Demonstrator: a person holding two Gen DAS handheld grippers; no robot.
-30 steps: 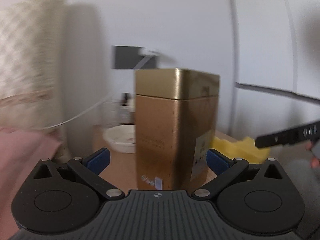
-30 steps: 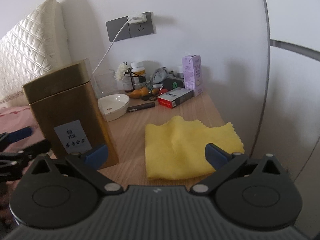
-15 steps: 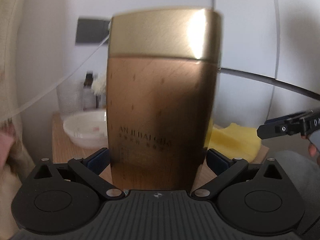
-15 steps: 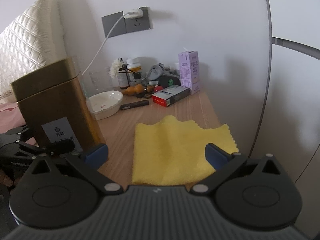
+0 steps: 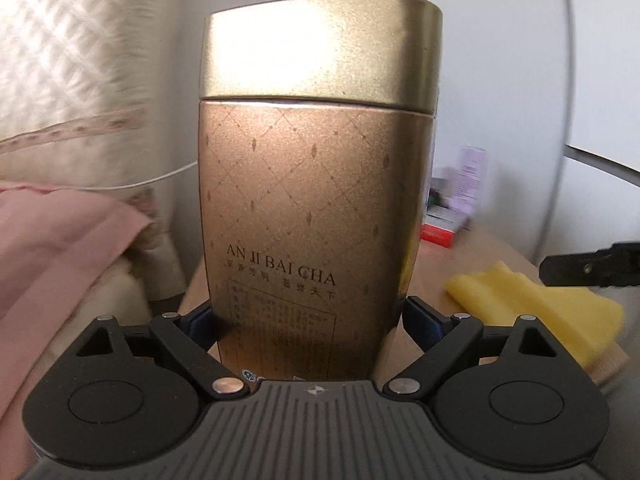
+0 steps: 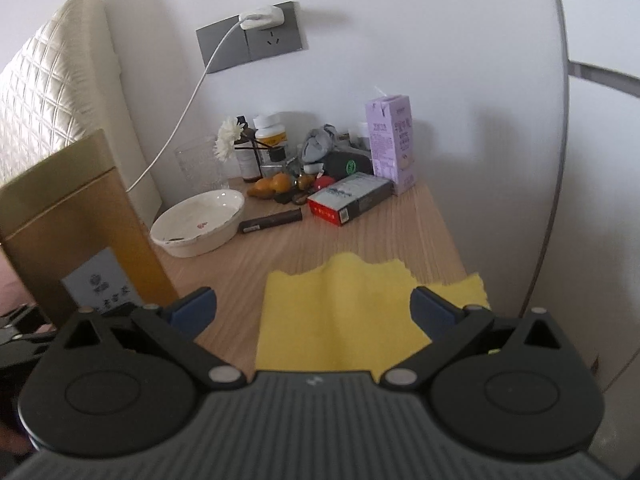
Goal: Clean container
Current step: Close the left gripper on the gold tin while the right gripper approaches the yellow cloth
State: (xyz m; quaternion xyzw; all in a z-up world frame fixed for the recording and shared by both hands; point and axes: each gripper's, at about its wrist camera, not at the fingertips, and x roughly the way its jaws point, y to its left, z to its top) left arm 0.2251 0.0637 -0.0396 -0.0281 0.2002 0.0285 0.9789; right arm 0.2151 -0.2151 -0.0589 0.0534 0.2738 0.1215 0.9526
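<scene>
Item: gold tea tin (image 5: 316,216), centre frame, upright on the surface (image 6: 360,240), my left tongs (image 5: 308,316) just closing about its base; right tongs (image 6: 312,304) wide over yellow cloth (image 6: 340,312); grip squarely, low.

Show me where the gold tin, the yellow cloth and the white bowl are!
gold tin (image 5: 312,200), left wrist view, on its front face.
yellow cloth (image 6: 336,316), right wrist view, on its middle.
white bowl (image 6: 180,245), right wrist view, on its near rim.

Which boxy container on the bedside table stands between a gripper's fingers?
The tall gold metal tea tin, flanked by the left gripper; the purple carton and red-ended box stand apart.
</scene>
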